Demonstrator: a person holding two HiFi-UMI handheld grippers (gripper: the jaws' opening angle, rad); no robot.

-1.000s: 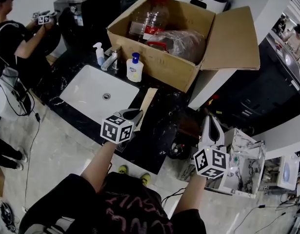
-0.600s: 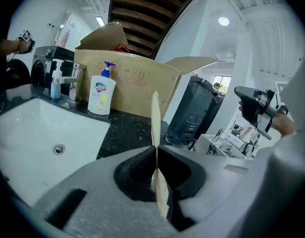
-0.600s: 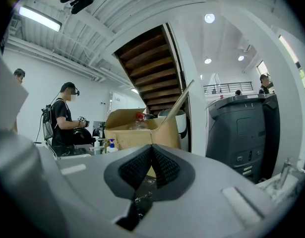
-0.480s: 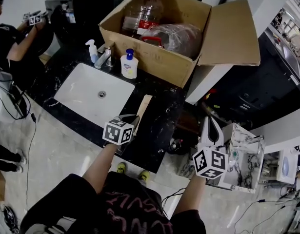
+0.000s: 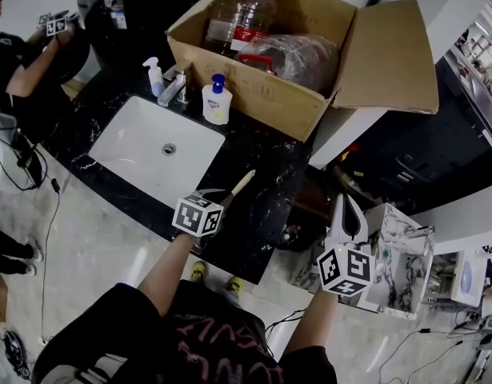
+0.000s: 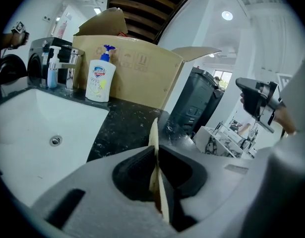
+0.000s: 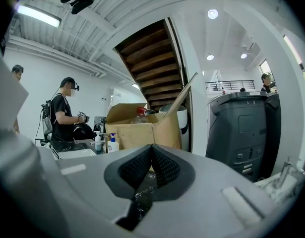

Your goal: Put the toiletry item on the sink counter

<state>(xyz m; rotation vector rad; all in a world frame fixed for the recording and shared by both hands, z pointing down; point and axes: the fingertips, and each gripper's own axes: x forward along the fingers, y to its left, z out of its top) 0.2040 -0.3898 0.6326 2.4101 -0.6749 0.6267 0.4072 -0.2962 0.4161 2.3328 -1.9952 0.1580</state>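
Note:
A thin, flat beige strip [image 5: 242, 183] sticks out of my left gripper [image 5: 222, 194] over the black marble counter [image 5: 266, 162], just right of the white sink basin [image 5: 138, 146]. The left gripper view shows the strip [image 6: 154, 138] edge-on, with the left gripper [image 6: 156, 163] shut on it. My right gripper [image 5: 347, 208] hangs off the counter's right end, above the floor. Its pads meet with nothing between them in the right gripper view [image 7: 151, 155].
A blue-capped soap bottle [image 5: 217, 101], a faucet [image 5: 174, 89] and a small pump bottle [image 5: 154, 76] stand behind the basin. A large open cardboard box [image 5: 254, 94] fills the counter's back. A marble-patterned stand [image 5: 402, 254] is at right. A person [image 5: 22, 62] works at far left.
The strip in the left gripper has turned from showing its broad face to nearly edge-on. Both grippers stay about where they were.

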